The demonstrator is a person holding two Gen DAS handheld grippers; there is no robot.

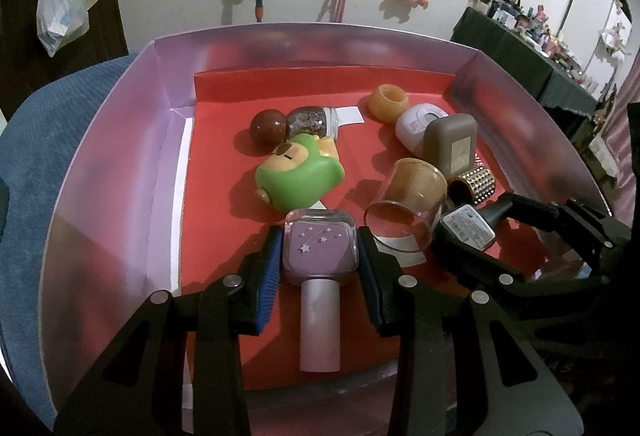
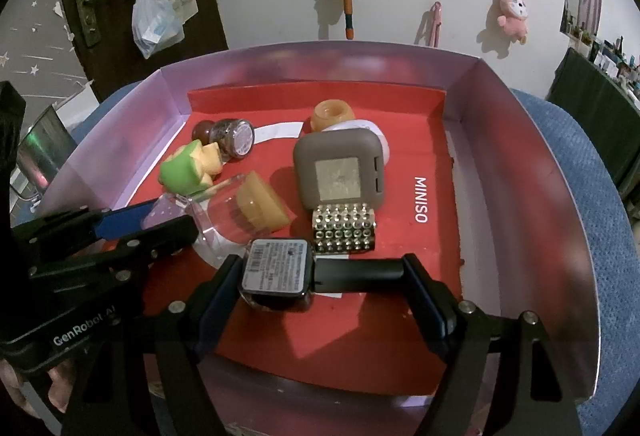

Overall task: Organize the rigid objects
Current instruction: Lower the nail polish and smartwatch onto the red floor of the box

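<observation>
Two hand-held grippers in the box: left clamps the purple bottle by its body, low over the red liner; right spans the black bottle end to end, pads touching both ends, near the studded cylinder.

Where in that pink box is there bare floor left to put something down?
Bare red floor runs along the box's right wall past the MINISO print, and left of the green toy. The middle is crowded around the tipped glass jar and grey case.
</observation>
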